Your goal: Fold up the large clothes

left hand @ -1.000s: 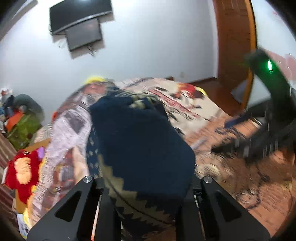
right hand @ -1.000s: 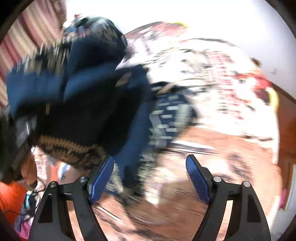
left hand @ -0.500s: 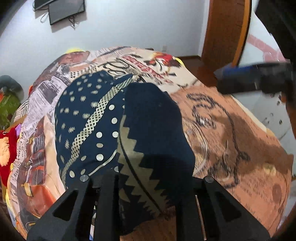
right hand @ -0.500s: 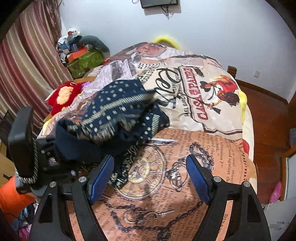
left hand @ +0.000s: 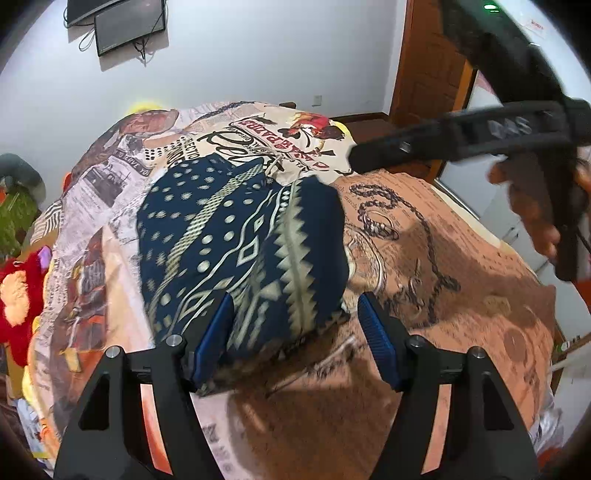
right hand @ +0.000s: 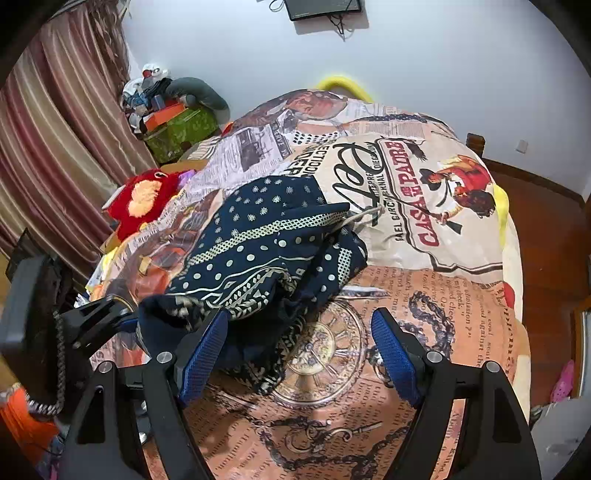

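Note:
A navy garment (left hand: 236, 251) with cream dots and zigzag bands lies bunched on the printed bedspread (left hand: 443, 280). My left gripper (left hand: 295, 339) is open, its blue pads on either side of the garment's near edge, not clamped on it. In the right wrist view the garment (right hand: 273, 251) lies folded over itself, and my right gripper (right hand: 299, 358) is open and empty just above its near hem. The left gripper (right hand: 92, 325) shows at the garment's left end. The right gripper (left hand: 461, 136) hangs over the bed's right side in the left wrist view.
A red plush toy (right hand: 144, 199) and a green box (right hand: 181, 129) piled with items sit left of the bed by a striped curtain (right hand: 48, 140). A screen (left hand: 129, 26) hangs on the white wall. A wooden door (left hand: 424, 74) and floor (right hand: 546, 229) lie to the right.
My left gripper opened and let go of the garment, which dropped and spread on the bed. The right gripper stayed open.

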